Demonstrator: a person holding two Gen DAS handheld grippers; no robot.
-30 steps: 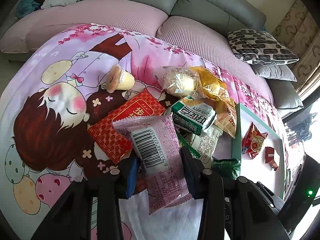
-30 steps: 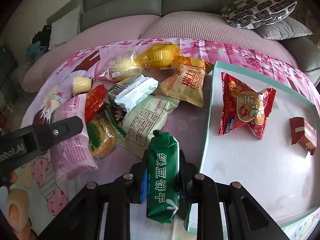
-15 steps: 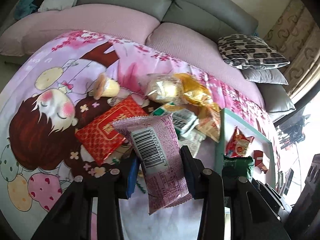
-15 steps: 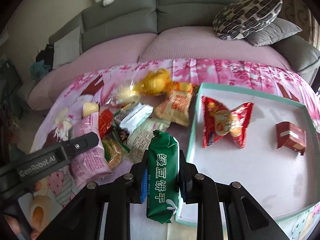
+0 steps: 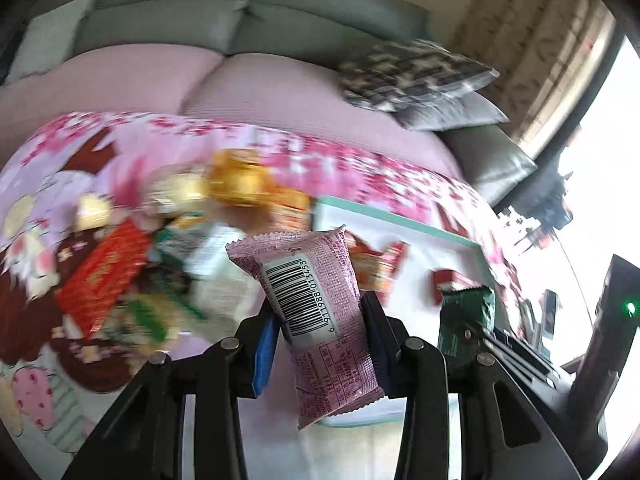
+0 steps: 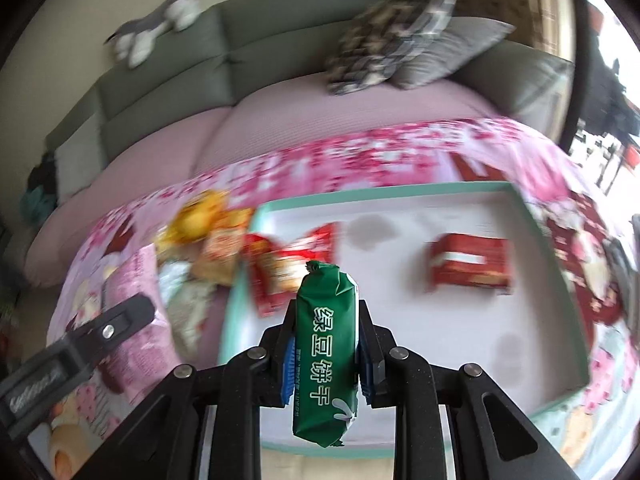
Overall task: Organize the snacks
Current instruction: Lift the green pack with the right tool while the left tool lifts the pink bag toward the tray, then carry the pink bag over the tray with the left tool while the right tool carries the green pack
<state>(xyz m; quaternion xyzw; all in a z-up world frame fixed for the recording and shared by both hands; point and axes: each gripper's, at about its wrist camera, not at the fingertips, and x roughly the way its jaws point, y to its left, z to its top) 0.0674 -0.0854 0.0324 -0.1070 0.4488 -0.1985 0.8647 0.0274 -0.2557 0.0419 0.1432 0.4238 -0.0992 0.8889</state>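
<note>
My left gripper is shut on a pink snack packet with a barcode, held in the air near the front left of the white tray. My right gripper is shut on a green snack packet, held above the tray's front part. The green packet also shows at the right in the left wrist view. In the tray lie a red twisted packet and a red box. A pile of loose snacks lies left of the tray on the pink cartoon cloth.
A grey sofa with pink seat cushions stands behind the cloth. A patterned pillow and a grey pillow lie at its right. A toy animal sits on the sofa back. The views are motion-blurred.
Both grippers have lifted and swung right with their packets, from over the snack pile toward the tray. Both stay shut.
</note>
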